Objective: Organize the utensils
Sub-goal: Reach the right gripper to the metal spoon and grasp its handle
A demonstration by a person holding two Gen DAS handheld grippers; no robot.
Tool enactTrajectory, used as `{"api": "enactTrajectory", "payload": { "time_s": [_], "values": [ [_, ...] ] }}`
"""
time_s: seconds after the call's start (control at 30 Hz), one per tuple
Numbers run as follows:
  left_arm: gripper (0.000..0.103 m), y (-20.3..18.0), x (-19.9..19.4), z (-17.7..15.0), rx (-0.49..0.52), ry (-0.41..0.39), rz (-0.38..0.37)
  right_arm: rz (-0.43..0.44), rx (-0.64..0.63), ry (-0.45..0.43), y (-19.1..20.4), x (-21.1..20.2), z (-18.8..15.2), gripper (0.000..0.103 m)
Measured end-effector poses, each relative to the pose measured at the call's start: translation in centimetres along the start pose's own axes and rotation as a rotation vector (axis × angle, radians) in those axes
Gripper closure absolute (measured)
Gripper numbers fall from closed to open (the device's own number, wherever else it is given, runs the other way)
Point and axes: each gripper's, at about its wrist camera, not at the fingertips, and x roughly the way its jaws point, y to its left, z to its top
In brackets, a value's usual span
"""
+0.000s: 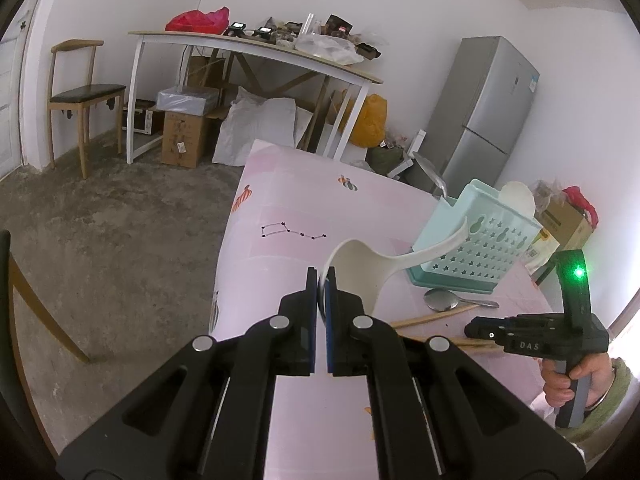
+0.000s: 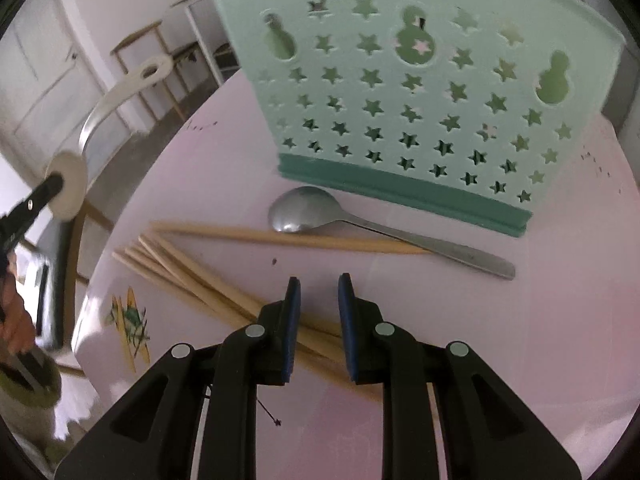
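The left gripper [image 1: 322, 280] clamped a white rice paddle [image 1: 362, 268] by its blade, handle aimed at the mint utensil basket [image 1: 476, 240], seemingly for stowing. The right gripper [image 2: 319, 284] hovered, jaws parted and empty, over the wooden chopsticks [image 2: 192, 272] beside a steel spoon [image 2: 304, 210].

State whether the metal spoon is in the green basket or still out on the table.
Out. The metal spoon lies flat on the pink table in front of the green basket, its handle across a chopstick.
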Motion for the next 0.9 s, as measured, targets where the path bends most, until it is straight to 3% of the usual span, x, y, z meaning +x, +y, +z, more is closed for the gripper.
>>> {"api": "enactTrajectory", "payload": {
  "time_s": [0.23,0.4,0.47,0.6,0.9],
  "values": [
    [0.101,0.2,0.1,0.1,-0.013,-0.009,0.005,-0.089,-0.137,-0.080,1.6,-0.4,2.8,0.079],
    [0.101,0.3,0.1,0.2,-0.019,-0.009,0.001,-0.104,-0.260,-0.012,2.4,2.0,3.7,0.067],
    [0.101,0.3,0.1,0.2,-0.023,-0.008,0.000,-0.082,-0.281,0.030,2.9,2.2,3.8,0.066],
    [0.101,0.3,0.2,0.1,-0.025,-0.003,-0.003,-0.133,-0.371,0.067,4.2,2.5,2.9,0.066],
    [0.101,0.3,0.2,0.1,-0.025,0.001,-0.009,-0.011,-0.260,0.165,4.1,3.7,5.0,0.068]
  ]
}}
